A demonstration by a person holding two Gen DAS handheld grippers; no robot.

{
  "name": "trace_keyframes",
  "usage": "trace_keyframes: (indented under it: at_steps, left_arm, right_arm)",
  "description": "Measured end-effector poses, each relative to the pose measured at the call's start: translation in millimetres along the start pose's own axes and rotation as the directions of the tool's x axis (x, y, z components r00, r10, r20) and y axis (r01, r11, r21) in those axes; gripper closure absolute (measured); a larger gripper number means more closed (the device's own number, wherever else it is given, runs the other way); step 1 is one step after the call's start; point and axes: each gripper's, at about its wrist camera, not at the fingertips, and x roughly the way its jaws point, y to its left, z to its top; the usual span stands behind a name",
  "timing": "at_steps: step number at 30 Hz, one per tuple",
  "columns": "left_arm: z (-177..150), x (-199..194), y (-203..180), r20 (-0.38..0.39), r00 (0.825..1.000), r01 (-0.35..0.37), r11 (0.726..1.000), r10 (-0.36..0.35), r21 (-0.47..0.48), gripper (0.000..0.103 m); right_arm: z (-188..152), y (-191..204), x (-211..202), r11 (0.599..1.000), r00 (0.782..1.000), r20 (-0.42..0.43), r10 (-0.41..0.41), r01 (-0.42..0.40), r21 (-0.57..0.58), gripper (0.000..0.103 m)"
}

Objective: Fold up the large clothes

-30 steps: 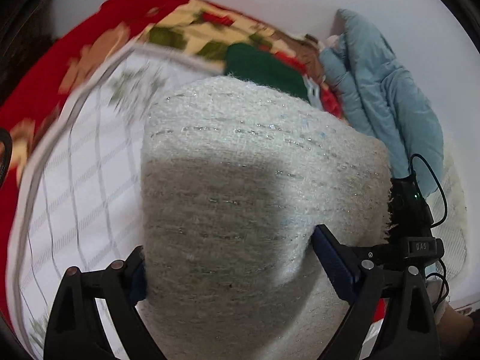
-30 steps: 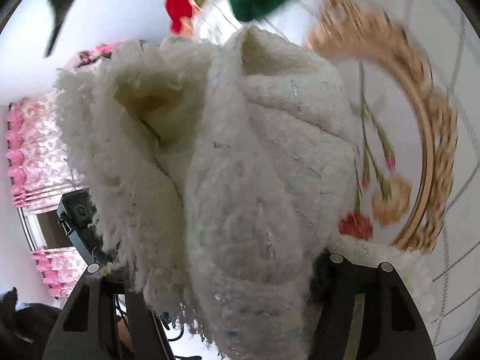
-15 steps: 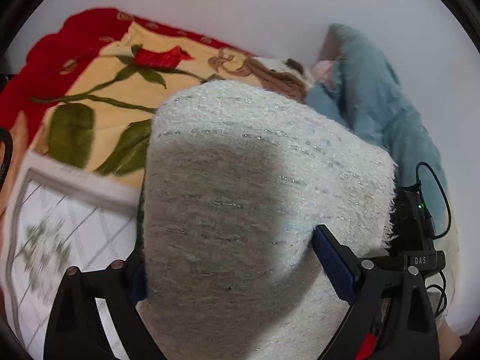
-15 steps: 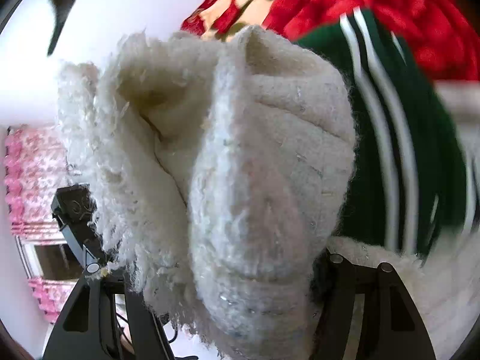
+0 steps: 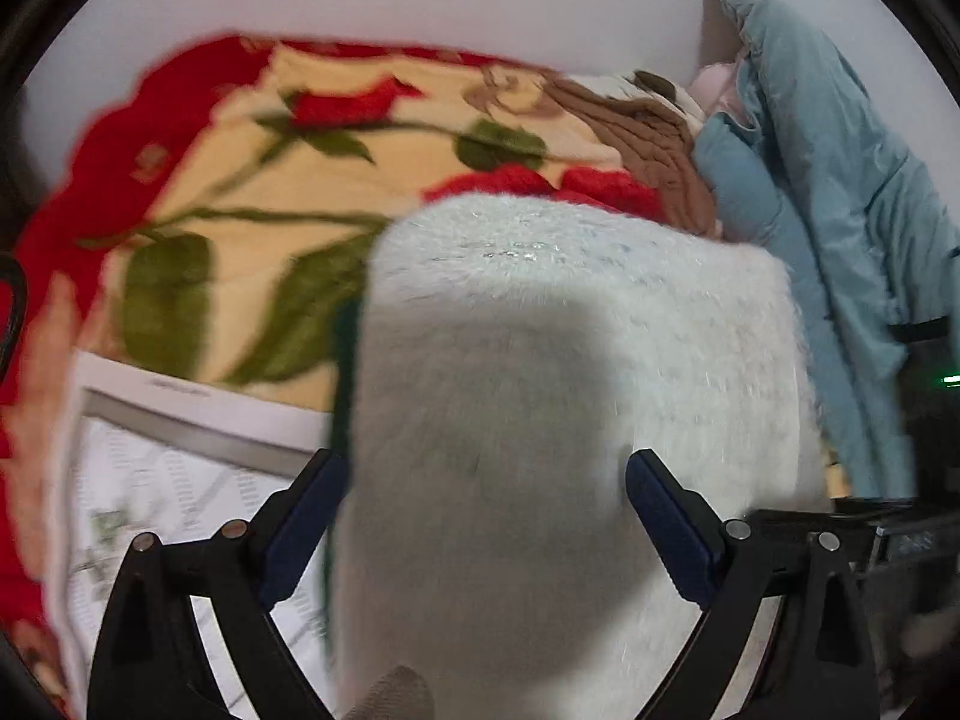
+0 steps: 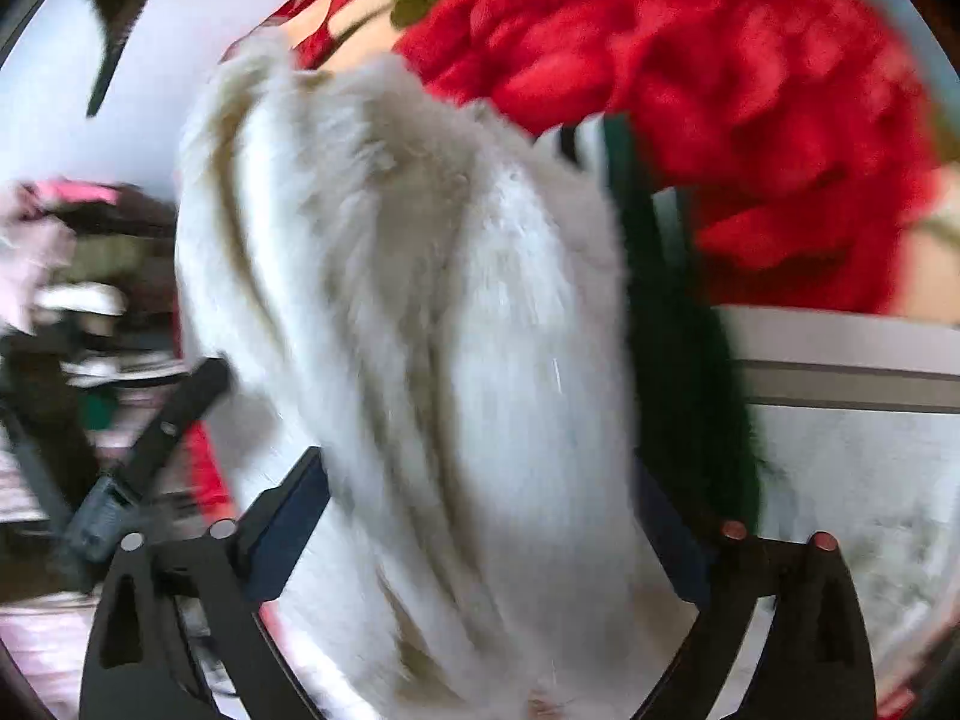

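Observation:
A fluffy white knitted garment [image 5: 570, 372] fills the middle of the left wrist view. It sits bunched between the two fingers of my left gripper [image 5: 486, 480], which is shut on it. The same white garment [image 6: 420, 330] hangs in folds between the fingers of my right gripper [image 6: 480, 474], also shut on it. A dark green garment with white stripes [image 6: 672, 360] shows behind the white one in the right wrist view. A thin green edge [image 5: 342, 390] shows in the left wrist view.
A red and cream floral blanket [image 5: 270, 180] covers the bed under a white checked sheet [image 5: 150, 480]. A pale blue padded jacket [image 5: 840, 210] and a brown garment [image 5: 648, 138] lie against the white wall. The blanket's red part [image 6: 750, 90] is close behind the right gripper.
Both grippers have carried the white garment further across the bed towards the red floral blanket. The right view has swung, and the green striped garment now sits lower behind the white one.

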Motion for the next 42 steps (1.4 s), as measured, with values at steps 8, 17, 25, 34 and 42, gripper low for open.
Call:
trace_keyframes:
  at_steps: [8,17,25,34,42]
  left_arm:
    - [-54.3,-90.2,-27.9,0.071,0.980,-0.187,0.982,0.184,0.028,0.005]
    - [-92.9,-228.6,-62.1,0.170,0.963,-0.219,0.975,0.210,0.032,0.004]
    - [-137.9,-366.1,-84.6,0.258,0.952,-0.183,0.982,0.166,0.044,0.004]
    - [-189.6,-488.1,-101.2,0.334,0.928,-0.192,0.980,0.164,0.053,0.004]
    - [-217.5,-547.4,-112.5,0.392,0.903,-0.199,0.980,0.177,0.015,0.004]
  right_arm:
    - [-107.9,41.6,-81.7,0.909,0.888,0.221,-0.404,0.416,-0.007,0.000]
    - [-238.8,108.5,-229.8,0.847,0.760,0.394,-0.516,0.520,0.106,0.000]
    - [-354.1,169.2,-350.6,0.840,0.686,0.512,-0.518,0.520,0.153,0.000]
    - [-473.3,223.8,-464.2,0.850,0.624,0.626,-0.468,0.513,0.124,0.000]
    - [-549.8,254.6,-528.3,0.863,0.585,0.703,-0.405,0.499,0.083,0.000]
